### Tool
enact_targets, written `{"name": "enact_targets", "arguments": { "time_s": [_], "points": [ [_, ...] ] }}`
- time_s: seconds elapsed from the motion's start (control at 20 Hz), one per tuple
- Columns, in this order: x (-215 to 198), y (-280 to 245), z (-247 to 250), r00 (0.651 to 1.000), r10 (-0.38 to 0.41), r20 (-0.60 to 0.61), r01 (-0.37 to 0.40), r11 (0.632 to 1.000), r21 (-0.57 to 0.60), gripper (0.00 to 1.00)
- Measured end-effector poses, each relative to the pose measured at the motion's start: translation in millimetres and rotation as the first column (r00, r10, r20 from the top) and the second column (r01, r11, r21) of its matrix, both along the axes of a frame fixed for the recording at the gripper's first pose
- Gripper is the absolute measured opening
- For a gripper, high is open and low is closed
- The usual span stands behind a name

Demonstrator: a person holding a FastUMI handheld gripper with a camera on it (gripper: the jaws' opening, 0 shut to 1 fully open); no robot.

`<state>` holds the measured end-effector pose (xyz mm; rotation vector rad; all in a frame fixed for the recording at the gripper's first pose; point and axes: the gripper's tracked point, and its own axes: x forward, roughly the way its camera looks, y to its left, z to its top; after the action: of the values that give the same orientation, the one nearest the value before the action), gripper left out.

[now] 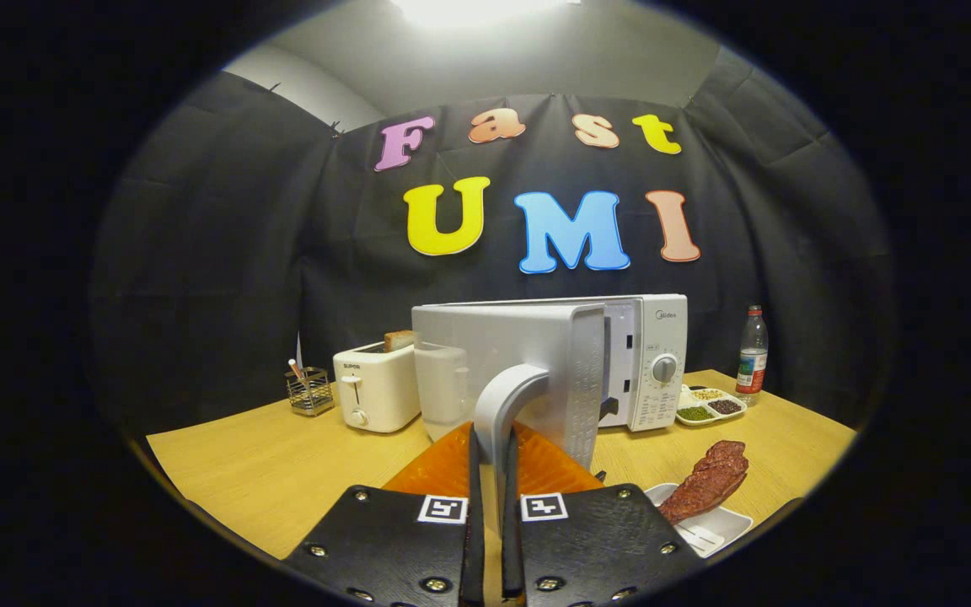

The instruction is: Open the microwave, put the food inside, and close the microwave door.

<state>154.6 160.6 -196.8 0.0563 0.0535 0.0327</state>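
The tool [490, 472] pinches the door handle [504, 405] of the microwave [536, 362] at 12 o'clock, so the door is partly open, and the food [707, 482] waits on its plate [717, 529] at 3 o'clock.

Item count on the worktop [266, 472]:
- Microwave [646, 362]: one, with one door [519, 371] and one door handle [502, 405].
- Toaster [376, 388]: one.
- Wire rack [310, 390]: one.
- Bottle [753, 350]: one.
- Divided tray [709, 406]: one.
- White dish [709, 527]: one, carrying one piece of food [709, 480].
- Gripper [492, 514]: one, its jaws closed on the handle.
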Motion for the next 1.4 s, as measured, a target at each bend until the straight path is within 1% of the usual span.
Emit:
{"name": "enact_targets", "arguments": {
  "time_s": [0.1, 0.2, 0.3, 0.5, 0.7, 0.85, 1.05, 1.2, 1.25, 1.3, 1.35, 1.4],
  "points": [
    [-4.9, 26.8, 0.8, 1.0, 0.022, 0.017, -0.022, 1.0, -0.006, 0.08],
    [-9.9, 48.8, 2.8, 0.999, 0.025, 0.039, -0.023, 0.999, -0.035, 0.08],
    [-12.8, 80.2, 2.4, 0.997, 0.06, 0.051, -0.058, 0.997, -0.055, 0.08],
    [-14.5, 101.6, 1.1, 0.999, -0.015, 0.049, 0.018, 0.998, -0.062, 0.08],
    [-10.7, 129.4, 3.6, 0.996, -0.086, 0.038, 0.087, 0.996, -0.025, 0.08],
    [-8.5, 146.7, 4.1, 0.99, -0.136, 0.043, 0.138, 0.99, -0.038, 0.08],
    [-6.5, 151.6, 2.7, 0.987, -0.16, 0.013, 0.16, 0.987, -0.033, 0.08],
    [-7.4, 150.3, 2.5, 0.987, -0.161, 0.005, 0.161, 0.986, -0.039, 0.08],
    [-12.4, 153.7, 3.9, 0.99, -0.144, -0.001, 0.143, 0.989, -0.035, 0.09],
    [-19.0, 162.1, 2.5, 0.996, -0.093, -0.004, 0.093, 0.995, -0.034, 0.14],
    [-24.4, 165.1, 4.8, 0.997, -0.073, 0.0, 0.073, 0.997, -0.041, 0.47],
    [-31.8, 166.3, 8.2, 0.999, -0.051, 0.013, 0.051, 0.997, -0.052, 0.58]
  ]
}}
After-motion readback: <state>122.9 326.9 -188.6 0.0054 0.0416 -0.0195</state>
